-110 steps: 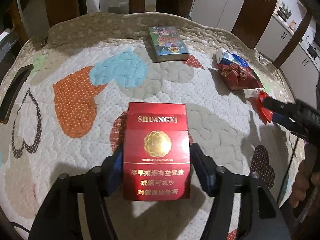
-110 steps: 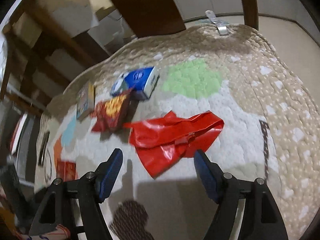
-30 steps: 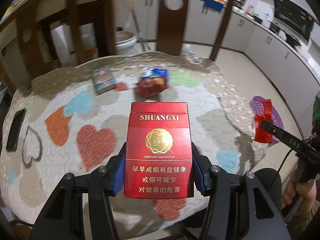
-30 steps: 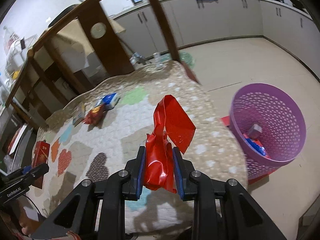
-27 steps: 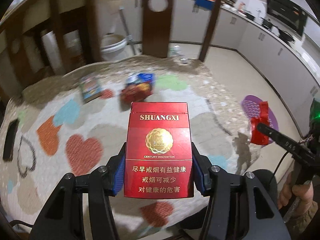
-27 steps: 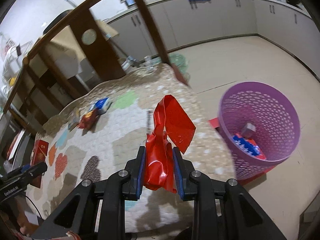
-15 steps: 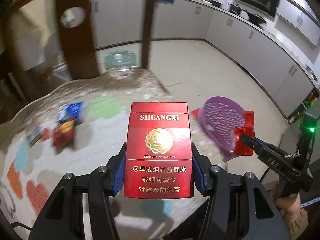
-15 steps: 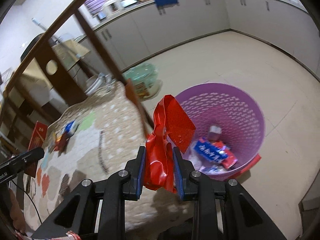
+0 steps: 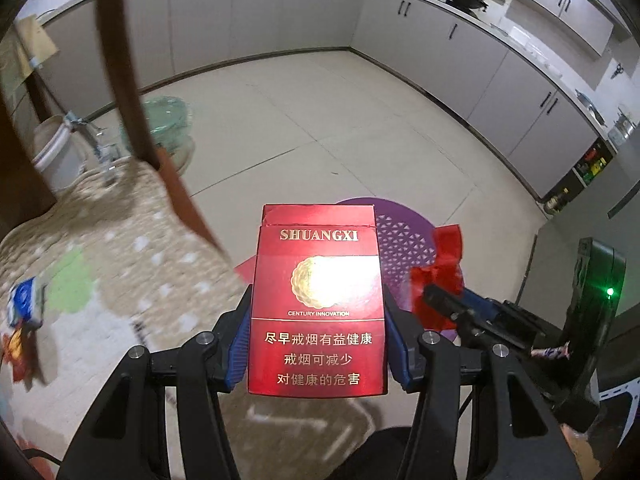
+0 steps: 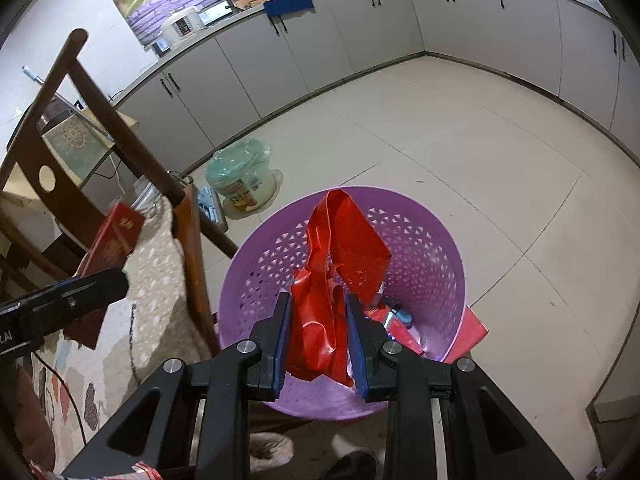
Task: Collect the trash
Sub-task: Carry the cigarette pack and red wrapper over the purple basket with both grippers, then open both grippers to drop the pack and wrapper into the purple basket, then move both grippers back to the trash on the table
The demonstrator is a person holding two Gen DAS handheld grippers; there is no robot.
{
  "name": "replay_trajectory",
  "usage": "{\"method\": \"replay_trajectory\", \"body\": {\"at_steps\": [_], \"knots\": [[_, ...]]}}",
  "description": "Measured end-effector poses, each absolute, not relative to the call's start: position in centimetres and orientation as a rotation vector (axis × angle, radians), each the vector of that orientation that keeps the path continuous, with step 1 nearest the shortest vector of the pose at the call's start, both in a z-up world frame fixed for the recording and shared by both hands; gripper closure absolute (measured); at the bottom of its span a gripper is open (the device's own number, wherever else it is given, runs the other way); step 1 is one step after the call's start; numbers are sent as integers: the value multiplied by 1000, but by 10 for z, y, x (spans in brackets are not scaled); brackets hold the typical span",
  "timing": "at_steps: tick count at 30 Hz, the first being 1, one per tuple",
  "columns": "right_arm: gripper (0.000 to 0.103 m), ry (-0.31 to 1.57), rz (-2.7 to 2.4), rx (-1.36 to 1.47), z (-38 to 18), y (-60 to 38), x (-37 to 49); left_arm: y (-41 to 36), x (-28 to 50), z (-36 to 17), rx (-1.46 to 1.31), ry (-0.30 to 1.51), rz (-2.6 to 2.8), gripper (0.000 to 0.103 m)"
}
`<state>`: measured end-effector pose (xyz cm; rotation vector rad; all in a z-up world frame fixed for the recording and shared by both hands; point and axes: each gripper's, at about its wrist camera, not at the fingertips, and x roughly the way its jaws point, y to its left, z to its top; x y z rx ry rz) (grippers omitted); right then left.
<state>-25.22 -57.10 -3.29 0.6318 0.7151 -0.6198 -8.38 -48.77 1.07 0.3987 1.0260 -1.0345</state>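
The left gripper is clamped on a red SHUANGXI cigarette pack with gold lettering, blue pads pressed against both long edges, pack upright. In the left wrist view the round purple perforated plastic basket sits on the tiled floor behind the pack, at about 1 o'clock from it. The right gripper is closed on a crumpled red glossy plastic wrapper, which sticks up between the blue pads directly over the basket's opening. Red and blue packaging lies in the basket bottom. The quilted beige heart-pattern tablecloth covers the table at 9 o'clock, with a blue-and-white packet near its far-left edge. A dark wooden chair back stands beside the table.
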Motion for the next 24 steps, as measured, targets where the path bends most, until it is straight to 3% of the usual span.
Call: {"method": "replay_trajectory", "body": {"at_steps": [6, 9, 11, 24], "knots": [[69, 717, -615, 650, -41, -586, -249, -503, -90, 2, 410, 1029, -1058, 44], [52, 711, -622, 658, -43, -591, -249, -501, -87, -2, 388, 1044, -1055, 35], [41, 707, -634, 652, -43, -591, -250, -497, -82, -4, 372, 1060, -1049, 35], [39, 687, -679, 656, -28, -574, -268, -433, -88, 13, 354, 1023, -961, 34]]}}
